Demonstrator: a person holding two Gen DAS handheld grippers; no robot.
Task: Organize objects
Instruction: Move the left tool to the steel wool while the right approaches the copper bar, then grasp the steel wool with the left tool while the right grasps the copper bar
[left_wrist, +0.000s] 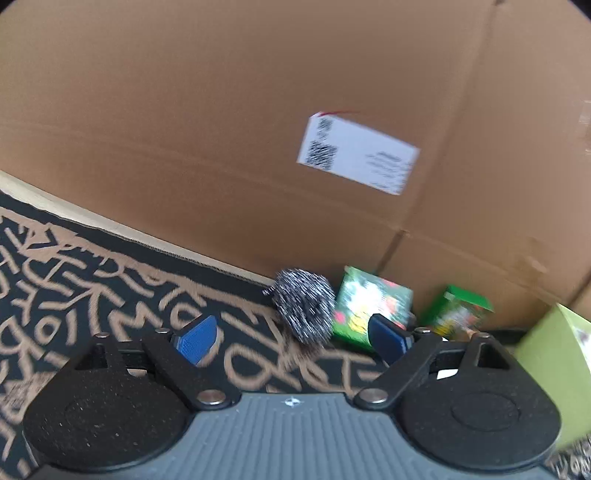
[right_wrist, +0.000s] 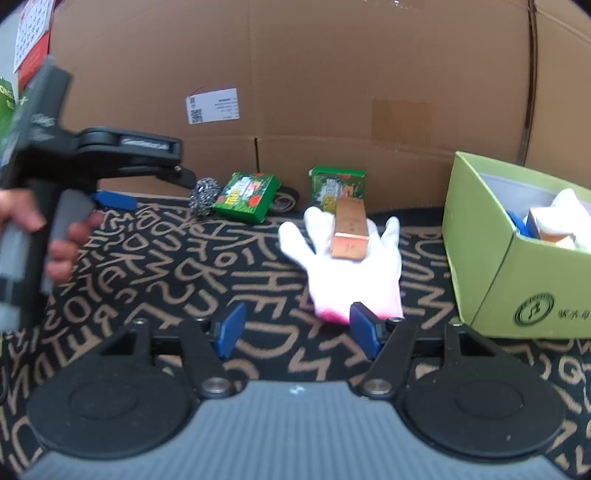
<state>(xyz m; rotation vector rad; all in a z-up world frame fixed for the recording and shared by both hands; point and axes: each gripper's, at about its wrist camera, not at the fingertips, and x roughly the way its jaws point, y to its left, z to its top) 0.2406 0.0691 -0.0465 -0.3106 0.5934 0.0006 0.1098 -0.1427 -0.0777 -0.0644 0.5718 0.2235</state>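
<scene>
My left gripper (left_wrist: 291, 338) is open and empty, a short way in front of a steel wool scrubber (left_wrist: 304, 304) on the patterned rug. Two green boxes (left_wrist: 369, 306) (left_wrist: 456, 314) lie beyond it against the cardboard wall. My right gripper (right_wrist: 297, 328) is open and empty, just before the cuff of a white glove (right_wrist: 347, 266). A copper-coloured box (right_wrist: 349, 229) lies on the glove. The scrubber (right_wrist: 203, 195) and the green boxes (right_wrist: 247, 195) (right_wrist: 336, 184) also show in the right wrist view, with the left gripper (right_wrist: 110, 199) at the left.
A light green open box (right_wrist: 498, 251) with several items inside stands on the right; its corner shows in the left wrist view (left_wrist: 554, 354). A large cardboard wall (left_wrist: 258, 129) with a white label closes the back. A dark ring-shaped object (right_wrist: 284, 199) lies between the green boxes.
</scene>
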